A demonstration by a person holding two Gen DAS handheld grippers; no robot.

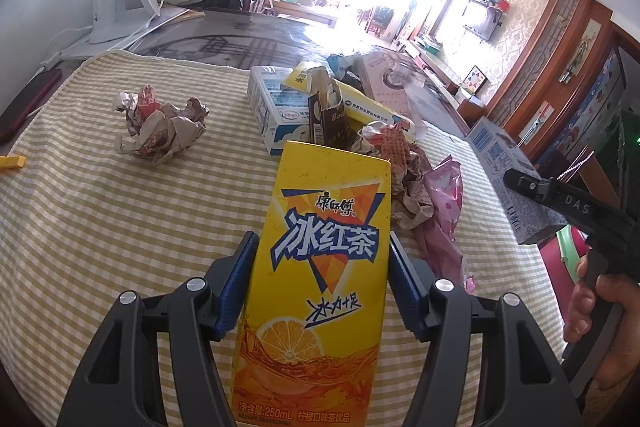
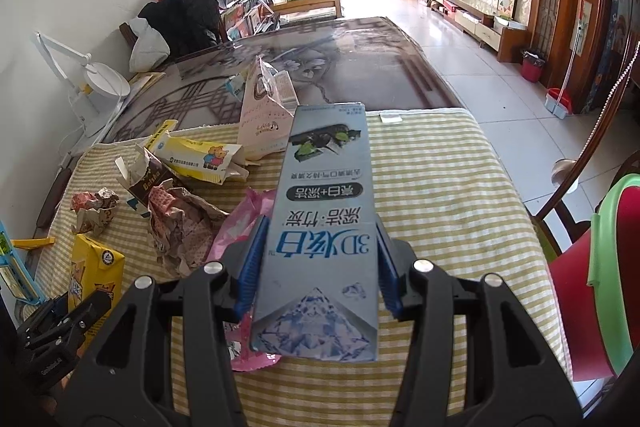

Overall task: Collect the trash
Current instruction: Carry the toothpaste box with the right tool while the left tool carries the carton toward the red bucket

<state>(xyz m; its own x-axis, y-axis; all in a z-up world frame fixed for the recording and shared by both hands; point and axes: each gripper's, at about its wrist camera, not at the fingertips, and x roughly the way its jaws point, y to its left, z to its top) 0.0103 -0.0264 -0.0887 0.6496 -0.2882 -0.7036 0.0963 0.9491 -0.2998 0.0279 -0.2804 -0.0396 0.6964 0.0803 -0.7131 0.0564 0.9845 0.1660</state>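
Observation:
My left gripper (image 1: 322, 247) is shut on a yellow iced-tea carton (image 1: 320, 267) and holds it over the checked tablecloth (image 1: 100, 227). My right gripper (image 2: 318, 231) is shut on a long grey-blue toothpaste box (image 2: 324, 227) above the table's right half. The carton also shows at the lower left of the right wrist view (image 2: 94, 275). The toothpaste box shows at the right of the left wrist view (image 1: 504, 171). Loose trash lies on the cloth: a crumpled paper ball (image 1: 160, 125), crumpled wrappers (image 2: 184, 227), a pink plastic bag (image 1: 442, 211), a milk carton (image 1: 272, 107) and a yellow box (image 2: 196, 155).
A red bin with a green rim (image 2: 592, 287) stands off the table's right edge. A white desk lamp (image 2: 100, 83) stands at the far left. A pink paper bag (image 2: 264, 111) sits at the cloth's far edge. A wooden chair (image 2: 568, 203) is at the right.

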